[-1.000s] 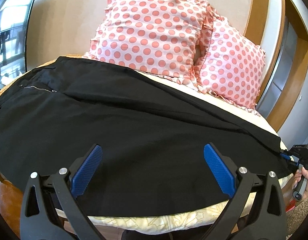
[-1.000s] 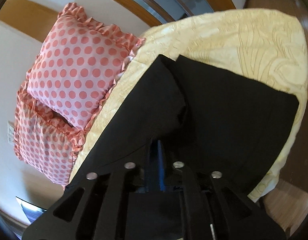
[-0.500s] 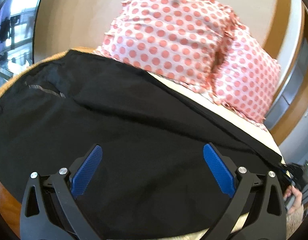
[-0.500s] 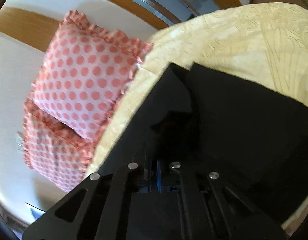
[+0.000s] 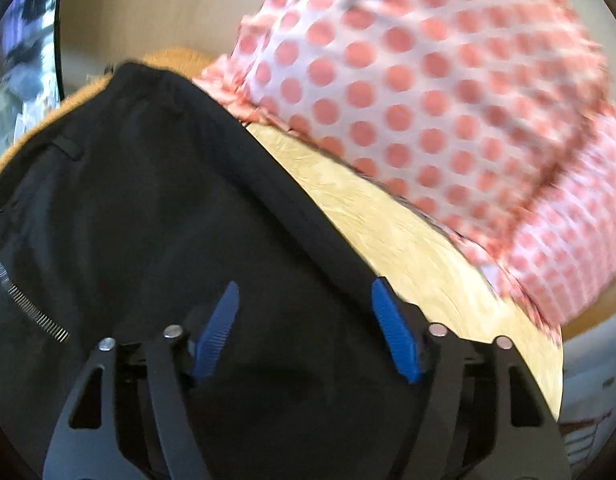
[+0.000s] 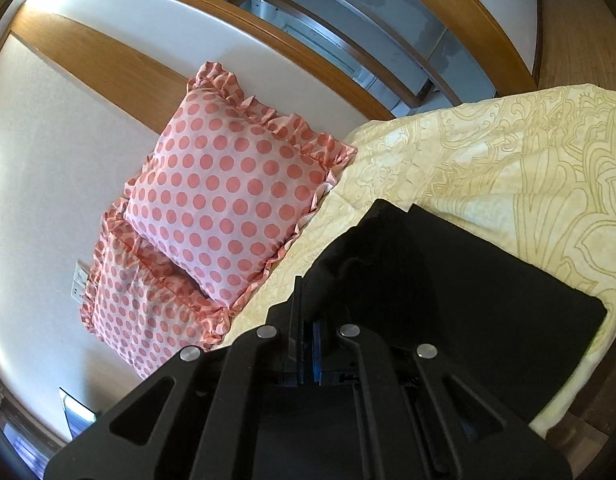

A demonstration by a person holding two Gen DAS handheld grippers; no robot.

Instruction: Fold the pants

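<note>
Pants (image 5: 148, 220), black, lay spread over the yellow bedspread (image 5: 408, 240) in the left wrist view, zipper (image 5: 28, 304) at nine o'clock, spotted pillow (image 5: 428, 100) blurred at one o'clock. Left gripper (image 5: 304, 332) hovered over the cloth, jaws partly apart, gripping nothing. Over to the right wrist view: right gripper (image 6: 306, 344) had its jaws pinched tight on a bunched black fold of the pants (image 6: 448, 280), bedspread (image 6: 508, 160) at two o'clock, two pillows (image 6: 228, 200) at ten.
</note>
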